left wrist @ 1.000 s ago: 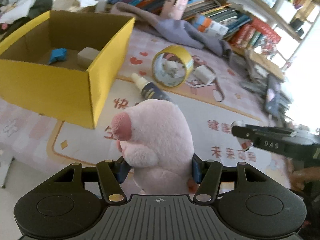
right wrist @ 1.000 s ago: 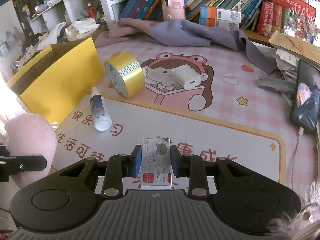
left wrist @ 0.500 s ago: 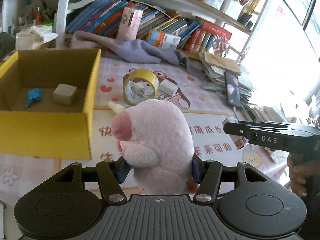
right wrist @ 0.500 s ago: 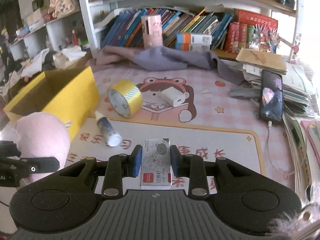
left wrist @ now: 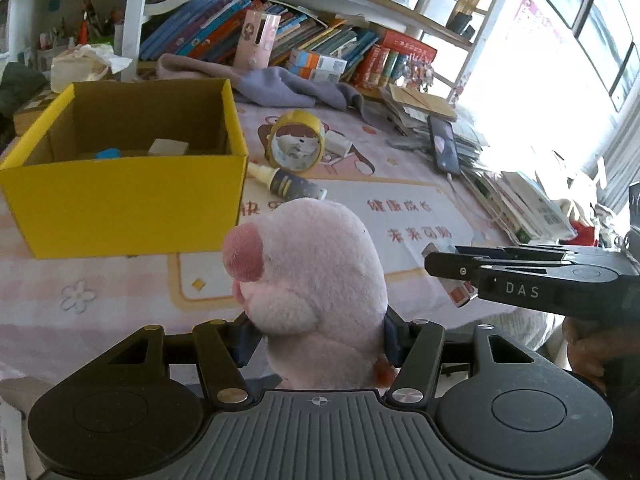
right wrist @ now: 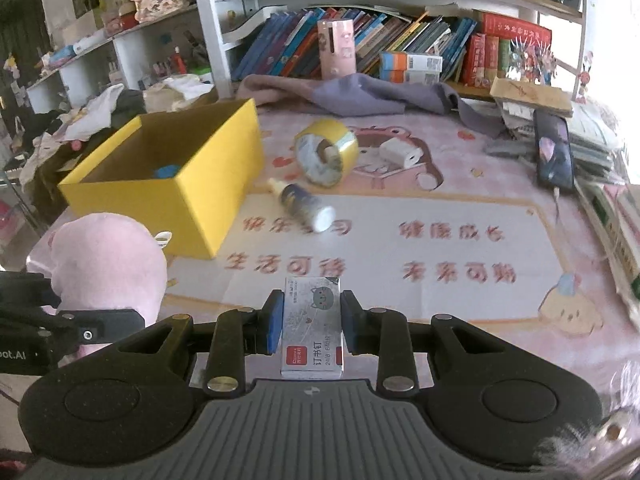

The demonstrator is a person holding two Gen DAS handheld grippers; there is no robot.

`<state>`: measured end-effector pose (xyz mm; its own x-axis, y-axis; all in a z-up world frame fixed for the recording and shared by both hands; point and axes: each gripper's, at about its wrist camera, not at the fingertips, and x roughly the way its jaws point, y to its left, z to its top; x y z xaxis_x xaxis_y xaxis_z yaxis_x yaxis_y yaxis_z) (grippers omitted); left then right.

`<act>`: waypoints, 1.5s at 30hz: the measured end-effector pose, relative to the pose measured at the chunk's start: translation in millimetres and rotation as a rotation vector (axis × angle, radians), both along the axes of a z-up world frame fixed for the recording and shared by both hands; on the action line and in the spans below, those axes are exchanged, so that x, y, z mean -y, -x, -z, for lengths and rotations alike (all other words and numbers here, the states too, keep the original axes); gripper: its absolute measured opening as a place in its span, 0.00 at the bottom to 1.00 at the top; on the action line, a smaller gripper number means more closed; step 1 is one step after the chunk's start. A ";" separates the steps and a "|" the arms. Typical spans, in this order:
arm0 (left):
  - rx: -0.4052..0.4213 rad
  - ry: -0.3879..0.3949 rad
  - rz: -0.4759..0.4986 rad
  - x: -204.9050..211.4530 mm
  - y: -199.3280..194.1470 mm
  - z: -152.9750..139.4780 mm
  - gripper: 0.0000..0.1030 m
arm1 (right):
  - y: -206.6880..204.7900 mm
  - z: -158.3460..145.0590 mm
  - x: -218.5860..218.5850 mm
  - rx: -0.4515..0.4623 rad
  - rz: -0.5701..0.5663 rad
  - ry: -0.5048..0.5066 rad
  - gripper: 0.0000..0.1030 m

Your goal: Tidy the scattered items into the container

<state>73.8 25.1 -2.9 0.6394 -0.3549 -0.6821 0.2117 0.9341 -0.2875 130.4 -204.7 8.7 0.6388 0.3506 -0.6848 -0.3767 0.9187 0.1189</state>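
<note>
While both loads hung above the counter [right wrist: 440, 208], the left gripper [left wrist: 316, 334] had its jaws pinching the pink plush toy [left wrist: 312, 280] low on its body, and the fabric bulged over them; it looked soft and light, so a deep hold seemed wise. The right gripper [right wrist: 311, 322] clamped the small staple box [right wrist: 312, 326] by its flat sides, stiff card that could slip. The yellow box [left wrist: 120, 196] sat near, to the left.

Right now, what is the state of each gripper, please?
Left gripper: closed on the pink plush toy.
Right gripper: closed on the small staples box.
</note>
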 end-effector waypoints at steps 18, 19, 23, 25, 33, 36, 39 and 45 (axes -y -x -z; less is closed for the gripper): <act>0.027 0.001 -0.091 -57.2 52.6 -2.5 0.57 | 47.4 -10.2 -71.1 0.033 -0.136 0.005 0.27; 0.029 0.000 -0.092 -59.1 53.9 -2.9 0.57 | 48.3 -10.6 -73.4 0.034 -0.140 0.006 0.27; 0.036 -0.007 -0.108 -68.5 59.9 -4.0 0.57 | 50.1 -12.3 -85.5 0.040 -0.161 0.007 0.27; 0.036 -0.006 -0.127 -74.5 62.5 -3.9 0.57 | 50.6 -12.5 -92.5 0.043 -0.179 0.008 0.27; 0.025 -0.001 -0.204 -96.0 66.8 -3.4 0.57 | 46.7 -13.4 -119.9 0.041 -0.265 0.014 0.27; 0.023 -0.004 -0.213 -99.1 67.8 -2.9 0.57 | 45.0 -13.4 -126.8 0.039 -0.287 0.015 0.27; 0.035 -0.013 -0.223 -101.0 66.3 -3.7 0.57 | 41.3 -13.8 -131.9 0.040 -0.297 0.013 0.27; 0.096 -0.051 -0.233 -106.6 51.3 -16.2 0.57 | 25.7 -22.2 -140.5 0.087 -0.320 0.002 0.27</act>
<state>22.5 131.8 13.2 0.7624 -0.1567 -0.6279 0.0126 0.9737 -0.2276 104.7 -64.2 31.0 0.5525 0.5418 -0.6334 -0.6549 0.7523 0.0723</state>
